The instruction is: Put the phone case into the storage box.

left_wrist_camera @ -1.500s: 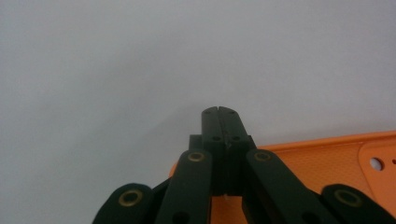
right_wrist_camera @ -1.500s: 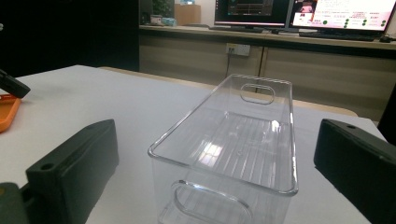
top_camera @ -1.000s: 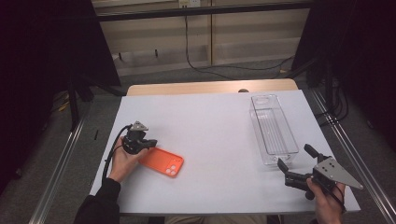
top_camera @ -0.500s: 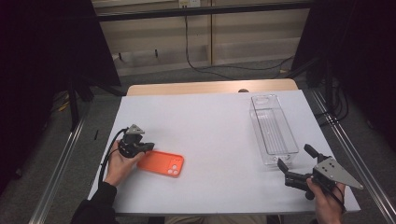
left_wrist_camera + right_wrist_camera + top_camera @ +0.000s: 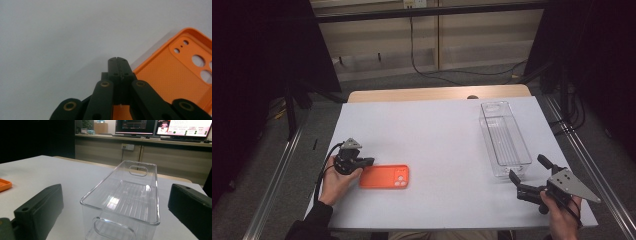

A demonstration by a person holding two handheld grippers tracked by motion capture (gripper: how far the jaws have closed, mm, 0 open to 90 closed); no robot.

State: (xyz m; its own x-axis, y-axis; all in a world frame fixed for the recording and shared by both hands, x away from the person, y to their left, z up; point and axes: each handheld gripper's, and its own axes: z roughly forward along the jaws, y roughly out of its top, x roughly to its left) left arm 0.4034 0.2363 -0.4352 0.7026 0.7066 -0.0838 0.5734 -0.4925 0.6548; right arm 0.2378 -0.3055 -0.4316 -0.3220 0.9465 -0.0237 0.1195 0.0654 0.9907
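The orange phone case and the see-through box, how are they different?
The orange phone case is solid and bright; the clear box is see-through. The phone case is flat and thin, while the box is taller, with walls and handle holes. The phone case lies beside the shut left gripper; the box sits in front of the open right gripper. Both rest on the white table, and both lie open side up.

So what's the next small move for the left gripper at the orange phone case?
Probably open the jaws. The left gripper is shut with nothing between them, its tip beside the edge of the orange phone case, which lies flat on the table, so no grip can start yet.
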